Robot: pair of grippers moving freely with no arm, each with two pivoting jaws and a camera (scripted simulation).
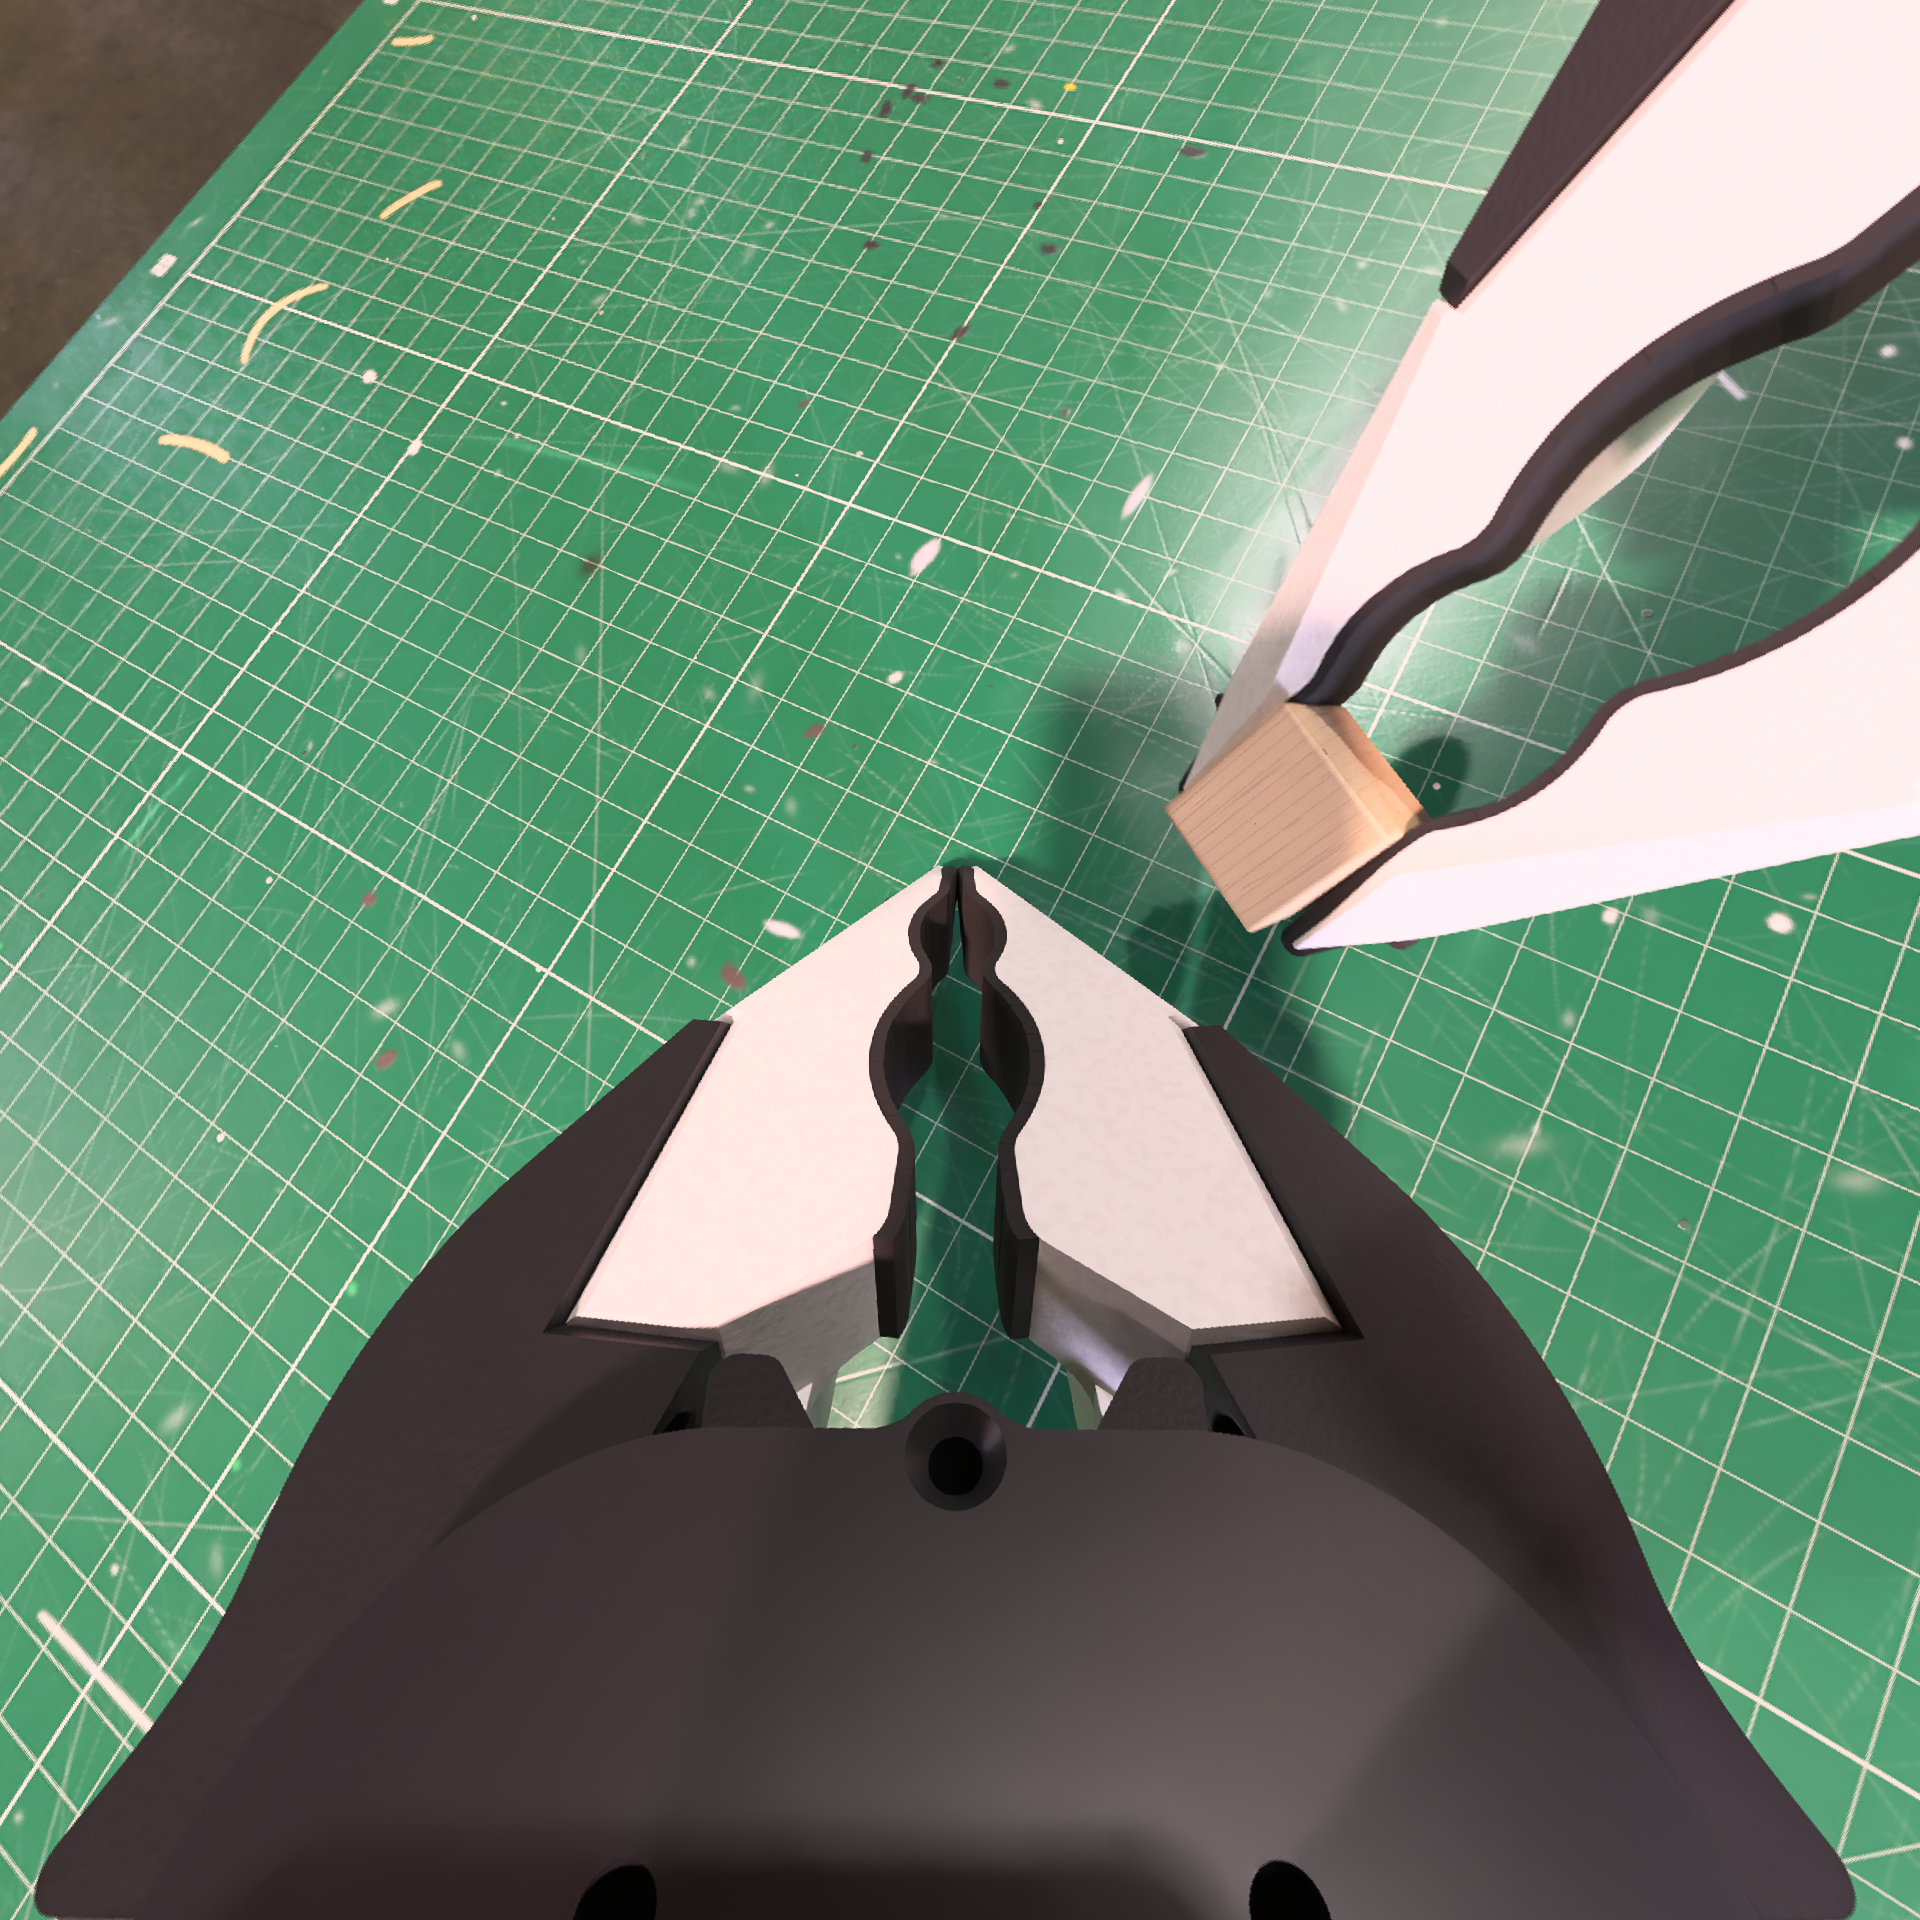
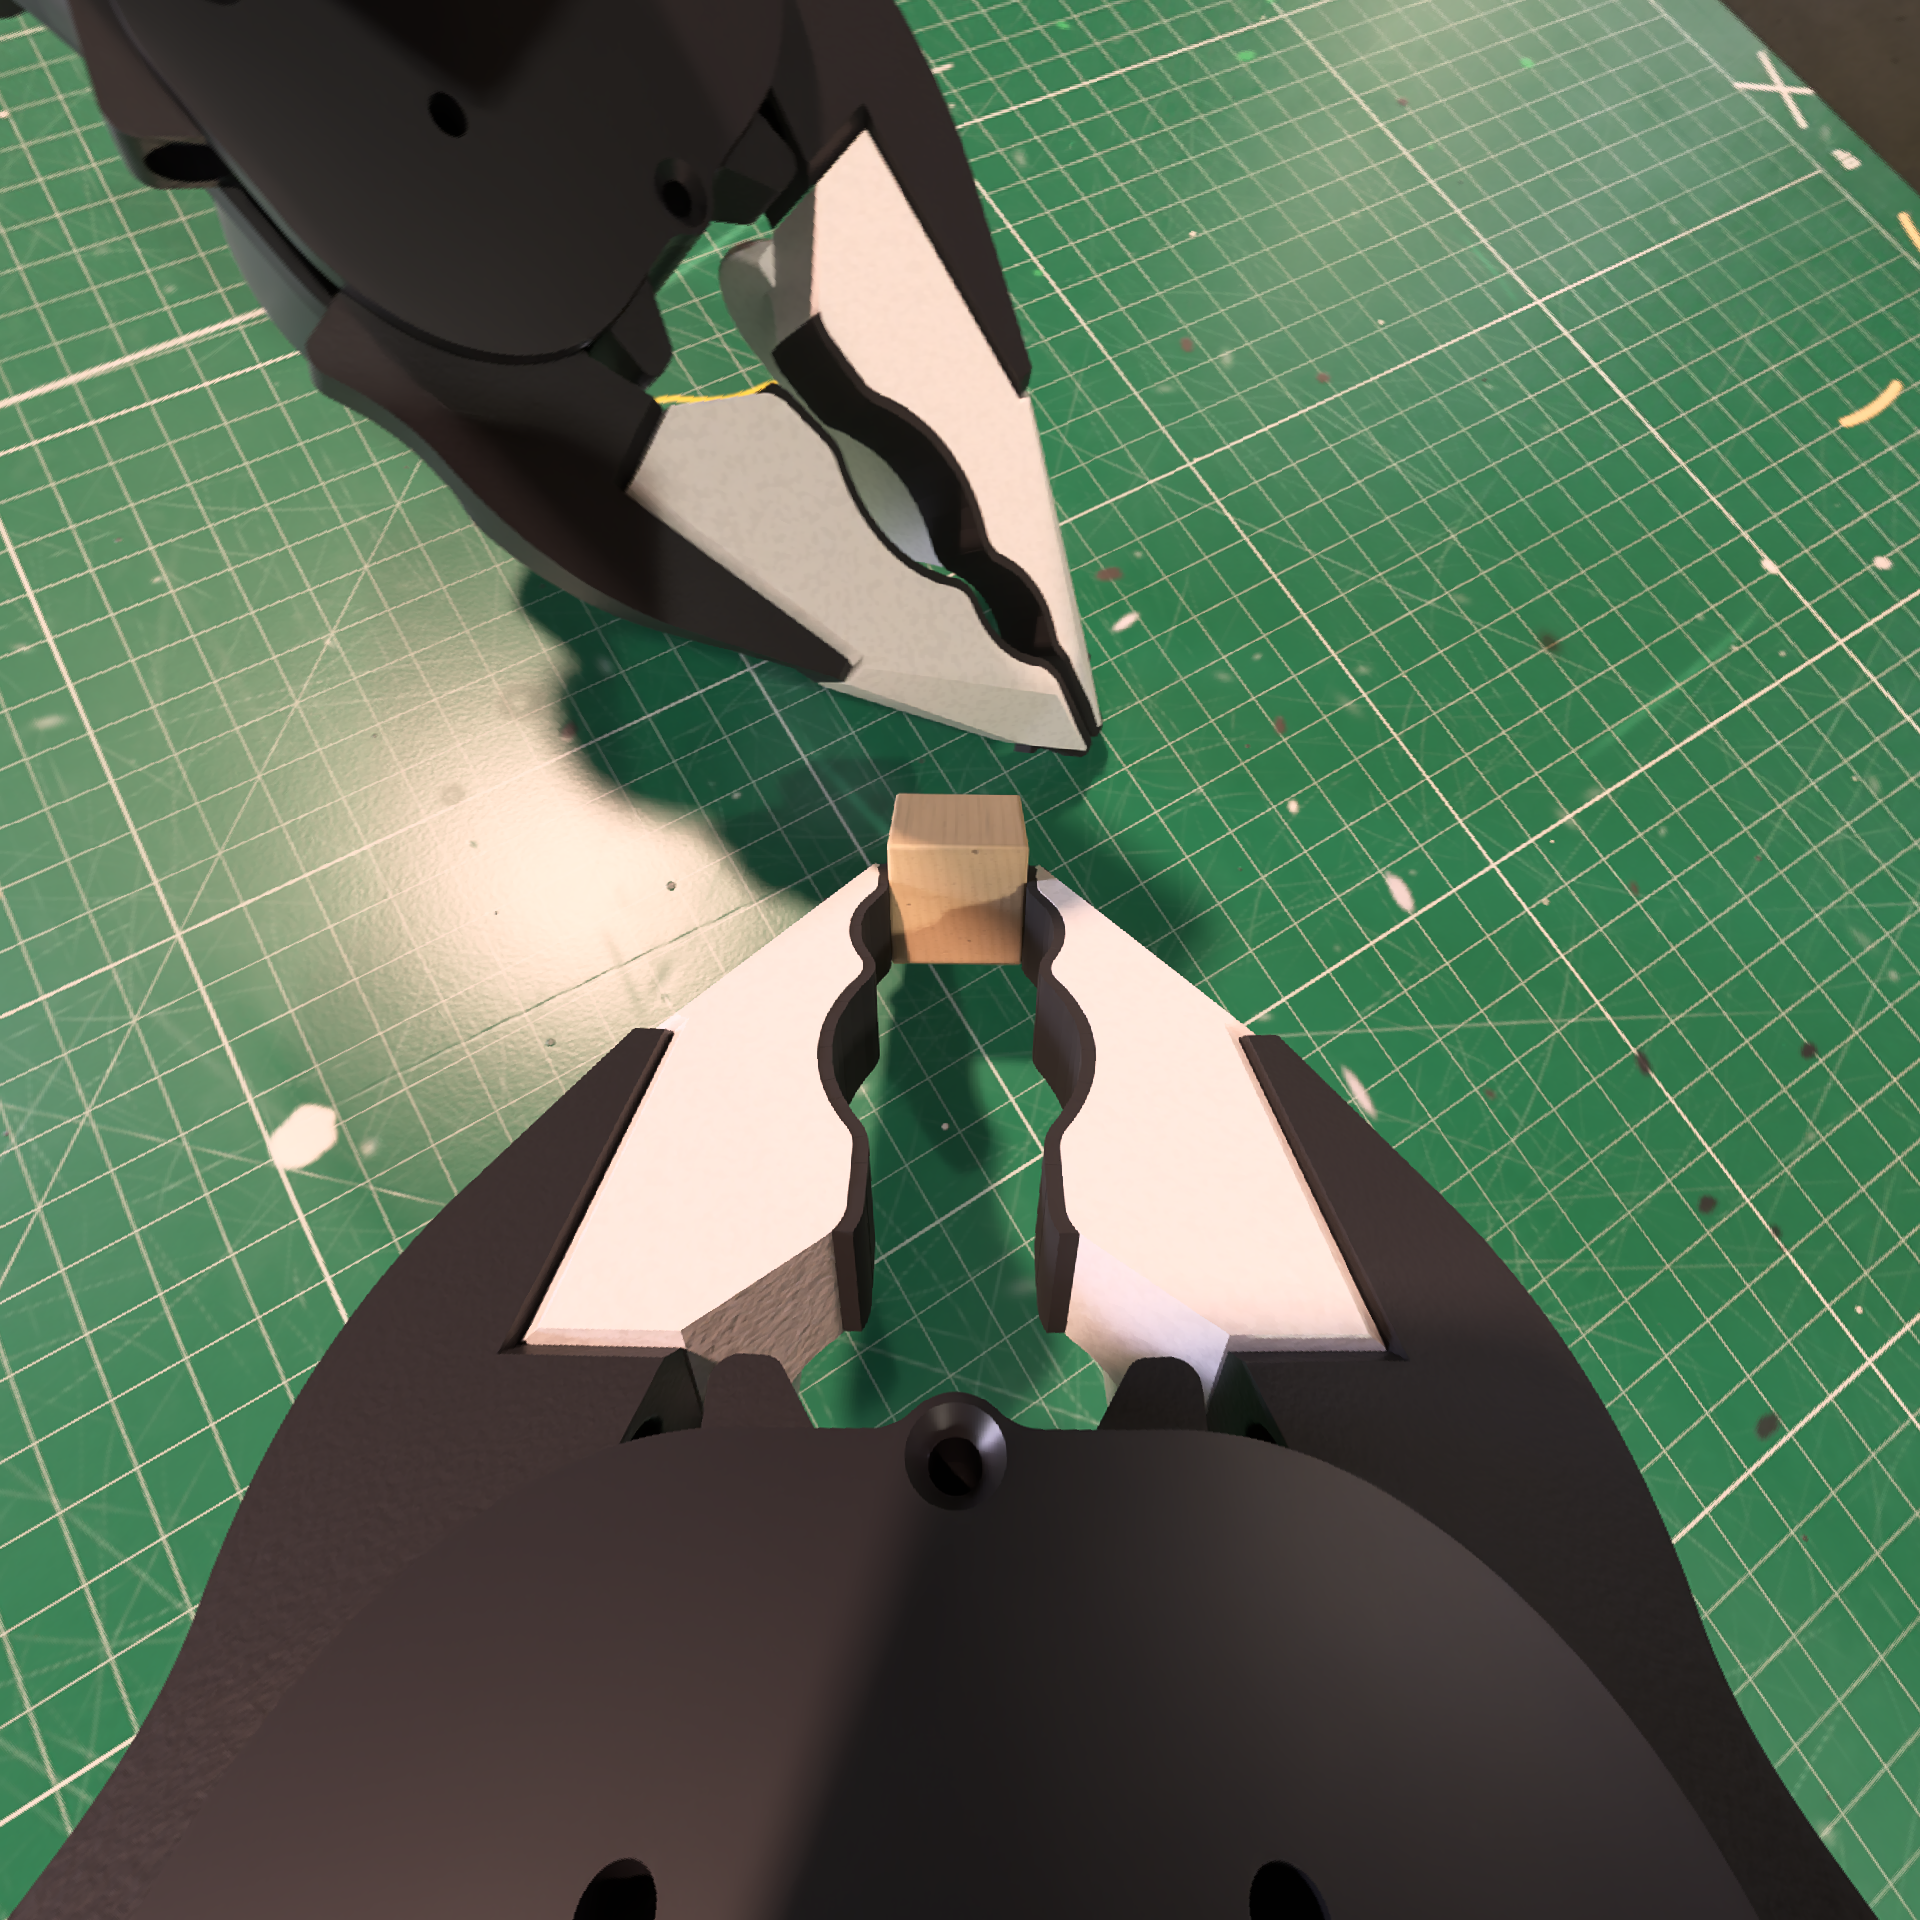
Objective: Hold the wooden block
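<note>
The wooden block [image 2: 956, 883] is a small pale cube clamped between the fingertips of my right gripper [image 2: 958, 881], which is shut on it. It sits low over the green cutting mat [image 2: 1455, 623]; I cannot tell whether it touches the mat. In the left wrist view the block [image 1: 1288, 810] is at the right, between the right gripper's [image 1: 1252, 842] two white fingers. My left gripper [image 1: 957, 875] is shut and empty, its tips a short way left of the block. In the right wrist view the left gripper [image 2: 1084, 736] points down just beyond the block.
The mat [image 1: 520, 623] bears white grid lines, paint specks and short yellow marks. Its edge and a dark table surface [image 1: 83, 156] show at the upper left of the left wrist view, and the same dark surface [image 2: 1870, 62] at the top right of the right wrist view.
</note>
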